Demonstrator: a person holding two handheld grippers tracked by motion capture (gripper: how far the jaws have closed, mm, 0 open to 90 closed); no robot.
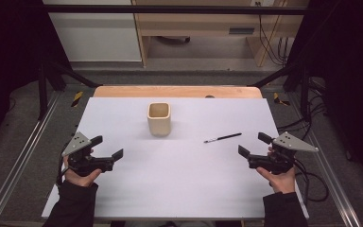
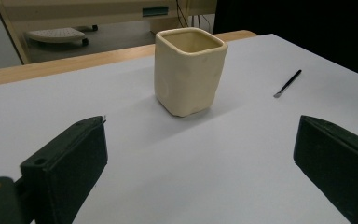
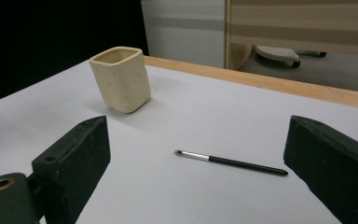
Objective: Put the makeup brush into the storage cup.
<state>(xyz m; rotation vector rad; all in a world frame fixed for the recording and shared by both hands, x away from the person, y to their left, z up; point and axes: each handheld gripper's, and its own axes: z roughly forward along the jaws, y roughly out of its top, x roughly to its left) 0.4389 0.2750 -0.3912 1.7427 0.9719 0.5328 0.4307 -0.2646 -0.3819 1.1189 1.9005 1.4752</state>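
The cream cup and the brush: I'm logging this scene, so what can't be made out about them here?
- Cup: its bottom inside is hidden by its own walls in every view.
- Brush: bristle tip too small in the high view and the left gripper view; its colour is unclear.
- Cup's far side: turned away from both gripper views.

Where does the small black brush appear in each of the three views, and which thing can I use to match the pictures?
High view: the brush lies right of centre on the white sheet, ahead of the right gripper.
Left gripper view: the brush is at the upper right, far off.
Right gripper view: the brush lies low in the middle, close, between the jaws.
Shared landmark: the cream cup, standing upright.
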